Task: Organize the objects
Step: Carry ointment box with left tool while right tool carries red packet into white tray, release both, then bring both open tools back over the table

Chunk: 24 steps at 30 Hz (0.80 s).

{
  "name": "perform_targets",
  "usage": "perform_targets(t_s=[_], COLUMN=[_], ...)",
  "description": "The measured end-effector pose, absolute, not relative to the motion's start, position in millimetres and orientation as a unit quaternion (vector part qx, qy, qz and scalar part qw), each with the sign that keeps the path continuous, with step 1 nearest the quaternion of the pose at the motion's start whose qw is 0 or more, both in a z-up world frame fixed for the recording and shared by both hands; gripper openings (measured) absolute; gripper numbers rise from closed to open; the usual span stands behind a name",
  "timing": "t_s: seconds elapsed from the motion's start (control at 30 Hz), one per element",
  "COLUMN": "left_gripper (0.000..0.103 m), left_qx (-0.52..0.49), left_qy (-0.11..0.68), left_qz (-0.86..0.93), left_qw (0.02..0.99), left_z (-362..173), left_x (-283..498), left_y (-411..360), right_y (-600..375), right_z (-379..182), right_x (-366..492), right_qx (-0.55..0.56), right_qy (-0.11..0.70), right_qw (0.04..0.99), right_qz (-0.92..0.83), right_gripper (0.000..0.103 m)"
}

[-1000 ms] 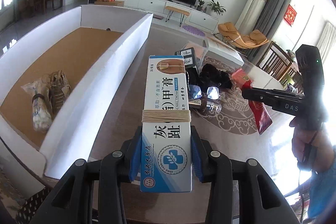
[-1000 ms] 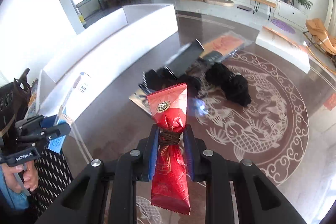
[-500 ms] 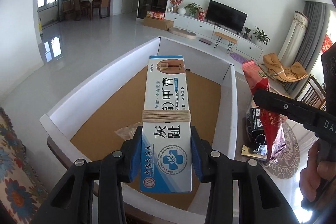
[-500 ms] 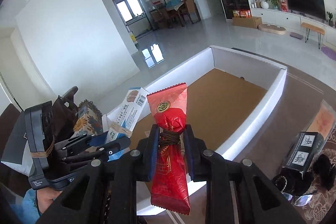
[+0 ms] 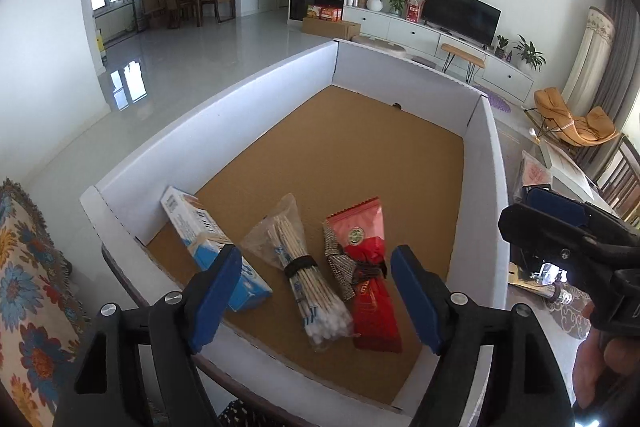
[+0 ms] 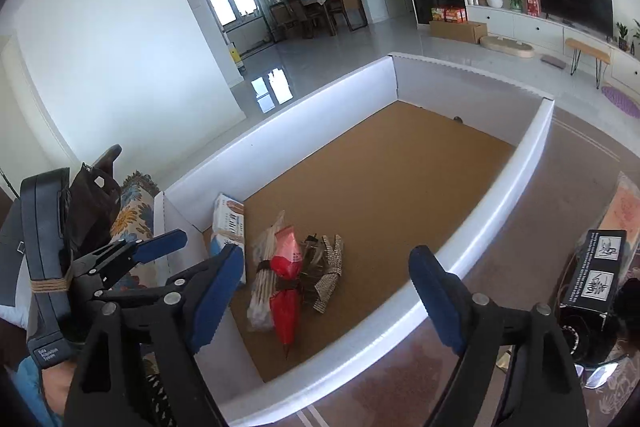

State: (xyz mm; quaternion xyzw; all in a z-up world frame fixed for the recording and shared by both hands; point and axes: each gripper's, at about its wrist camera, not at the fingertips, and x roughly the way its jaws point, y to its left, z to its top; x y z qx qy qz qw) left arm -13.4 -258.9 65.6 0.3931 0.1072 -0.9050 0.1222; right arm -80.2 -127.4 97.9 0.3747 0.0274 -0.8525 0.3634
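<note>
A large white box (image 5: 216, 131) with a brown cardboard floor holds several items at its near end. A blue-and-white ointment carton (image 5: 208, 241) leans on the left wall. Beside it lie a bag of cotton swabs (image 5: 302, 267), a patterned clip (image 5: 338, 267) and a red snack packet (image 5: 370, 275). My left gripper (image 5: 316, 293) is open and empty above them. My right gripper (image 6: 326, 295) is open and empty over the box's near edge (image 6: 400, 311); the carton (image 6: 230, 223), swabs (image 6: 262, 283) and red packet (image 6: 286, 291) show below it.
On the brown table right of the box stand a black carton (image 6: 596, 267), dark cloth items and a clear packet (image 6: 628, 207). A flowered cloth (image 5: 28, 267) lies left of the box. The far half of the box floor (image 5: 360, 151) is bare.
Both grippers opened. The ointment carton left my left gripper and the red packet left my right gripper; both now lie in the box.
</note>
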Motion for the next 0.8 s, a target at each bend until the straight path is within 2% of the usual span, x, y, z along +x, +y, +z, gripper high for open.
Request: perform_targets(t_s=[0.07, 0.13, 0.23, 0.27, 0.43, 0.53, 0.7, 0.8], left_gripper=[0.078, 0.079, 0.096, 0.098, 0.098, 0.098, 0.098, 0.098], left_qx=[0.387, 0.385, 0.389, 0.391, 0.423, 0.449, 0.482, 0.489], left_qy=[0.114, 0.117, 0.107, 0.1, 0.064, 0.049, -0.012, -0.029], left_qz=[-0.911, -0.915, -0.915, -0.914, -0.902, -0.892, -0.876, -0.872], left_qw=[0.085, 0.038, -0.025, -0.039, -0.049, -0.035, -0.02, -0.018], left_z=[73, 78, 77, 74, 39, 12, -24, -33], left_x=[-5, 0, 7, 9, -7, -19, -23, -24], left_y=[-231, -198, -141, -123, -56, -33, -5, 1], right_y=[-98, -63, -4, 16, 114, 157, 191, 188], right_z=[91, 80, 57, 49, 8, -9, -19, -23], right_x=[-72, -63, -51, -47, -30, -21, -17, -21], right_qx=[0.366, 0.365, 0.374, 0.38, 0.421, 0.442, 0.451, 0.454], right_qy=[0.044, 0.055, 0.071, 0.076, 0.081, 0.057, 0.015, 0.02], right_qw=[0.337, 0.309, 0.257, 0.236, 0.128, 0.079, 0.048, 0.042], right_qz=[-0.866, -0.877, -0.888, -0.891, -0.894, -0.892, -0.891, -0.89], right_gripper=[0.097, 0.098, 0.098, 0.098, 0.098, 0.098, 0.1, 0.101])
